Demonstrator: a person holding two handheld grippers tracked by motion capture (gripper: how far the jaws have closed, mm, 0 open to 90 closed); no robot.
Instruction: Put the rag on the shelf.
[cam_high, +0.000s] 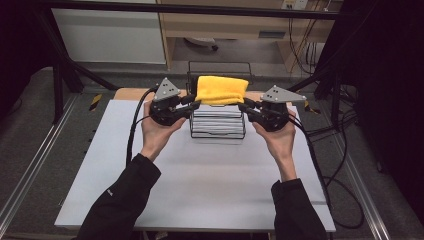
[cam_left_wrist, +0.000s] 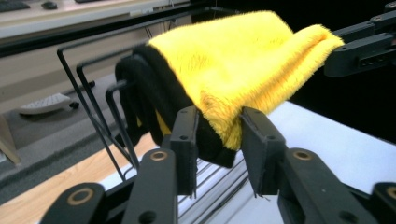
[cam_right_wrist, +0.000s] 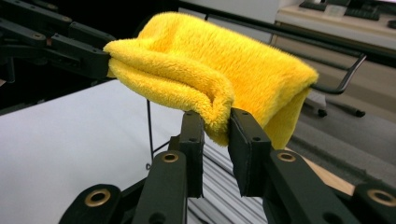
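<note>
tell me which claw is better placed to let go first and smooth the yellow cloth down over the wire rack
Probably the right claw: its end of the fluffy yellow cloth looks thinner than the fold in the left claw, which hangs over the black wire rack. Close call.

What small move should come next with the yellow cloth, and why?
Probably lower both ends together. The left gripper and right gripper each pinch an end of the yellow cloth, held over the wire rack, with its far side apparently draped on a bar.
</note>
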